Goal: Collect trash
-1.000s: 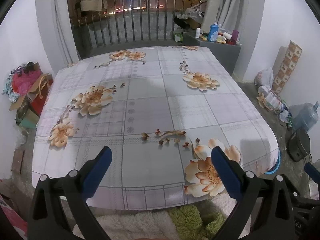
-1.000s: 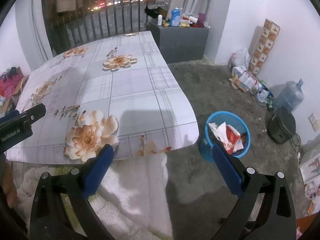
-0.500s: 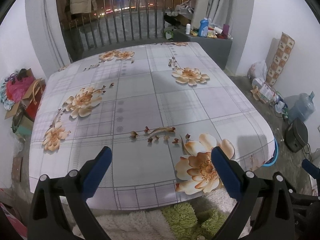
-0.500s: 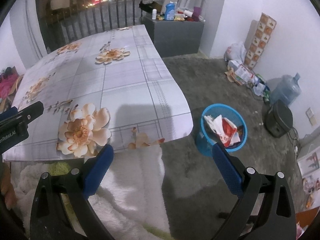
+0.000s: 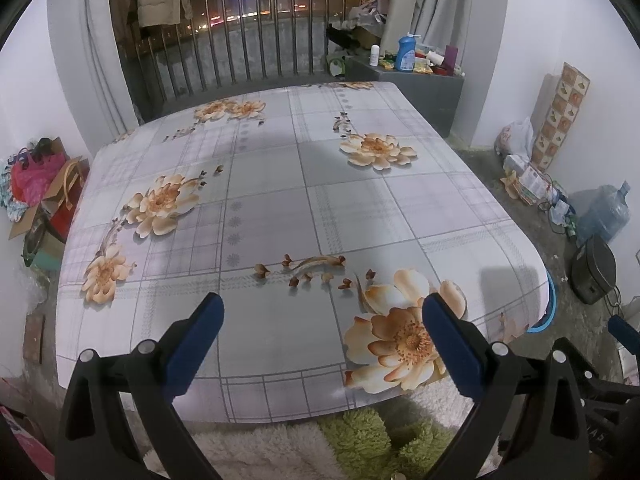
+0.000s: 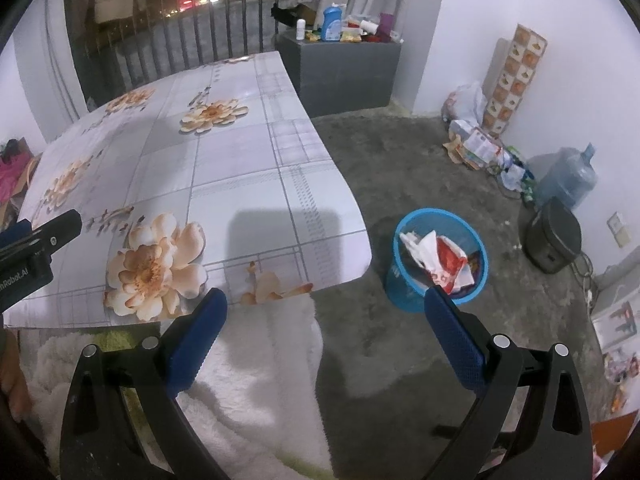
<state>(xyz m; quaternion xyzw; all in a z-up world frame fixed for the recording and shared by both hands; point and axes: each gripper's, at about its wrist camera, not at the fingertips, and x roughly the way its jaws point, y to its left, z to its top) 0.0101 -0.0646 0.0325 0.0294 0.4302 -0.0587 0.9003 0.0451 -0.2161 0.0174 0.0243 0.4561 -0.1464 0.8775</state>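
- Left wrist view: our left gripper [image 5: 322, 320] hangs over the near edge of the table [image 5: 280, 208], jaws spread wide and holding nothing.
- The flowered tablecloth [image 5: 264, 184] looks bare from edge to edge; we see no loose trash on it.
- In the right wrist view, our right gripper [image 6: 325, 312] is just as wide open and empty, held off the table's near right corner, above the floor [image 6: 400, 168] and a white fluffy rug [image 6: 256, 364].
- The trash [image 6: 438, 256] we can make out, crumpled white and red wrappers, sits inside the blue bin [image 6: 436, 296] on the floor just beyond that corner.
- We judge the collecting to be done or nearly so, since neither gripper has anything to carry.
- Risk: more litter [image 6: 476, 148] lies against the far right wall beside a tall patterned box [image 6: 514, 80] and a water jug [image 6: 568, 178]. We could take it for trash when it may be stored goods.
- Risk: reaching low for the bin, the right gripper could clip the table corner or tip the light bin and spill it.
- Writing: part of a white label, "nRobot.AI", shows on the left gripper's body at the left edge of the right wrist view. Labels on the bottles [image 6: 333, 24] on the grey cabinet [image 6: 344, 68] are too small to read.
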